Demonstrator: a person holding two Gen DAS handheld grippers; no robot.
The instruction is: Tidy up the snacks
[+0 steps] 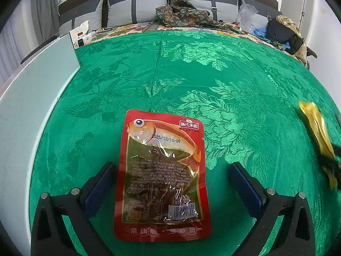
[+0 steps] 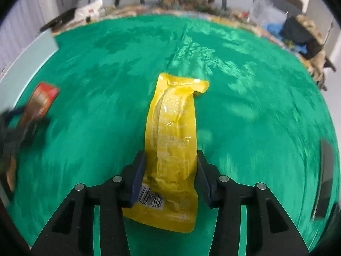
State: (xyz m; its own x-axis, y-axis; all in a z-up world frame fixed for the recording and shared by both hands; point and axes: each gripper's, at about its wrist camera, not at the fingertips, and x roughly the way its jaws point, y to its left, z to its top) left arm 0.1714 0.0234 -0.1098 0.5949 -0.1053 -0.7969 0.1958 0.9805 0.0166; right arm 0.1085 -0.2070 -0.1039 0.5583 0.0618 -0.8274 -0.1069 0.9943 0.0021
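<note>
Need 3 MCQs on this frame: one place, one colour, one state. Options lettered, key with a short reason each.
1. Where is the red fish snack packet?
A. between the left tongs' fingers
B. on the sofa
C. in the right tongs

2. What colour is the tablecloth?
A. blue
B. green
C. white

3. What state are the right tongs in?
A. wide open, empty
B. out of view
C. closed on the yellow packet

Key: 1 A, it lies flat between spread fingers, untouched. 2 B, green floral weave. 3 C, both pads press the packet's sides.

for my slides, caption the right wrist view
Right gripper shut on a yellow snack pouch above the green tablecloth.
</note>
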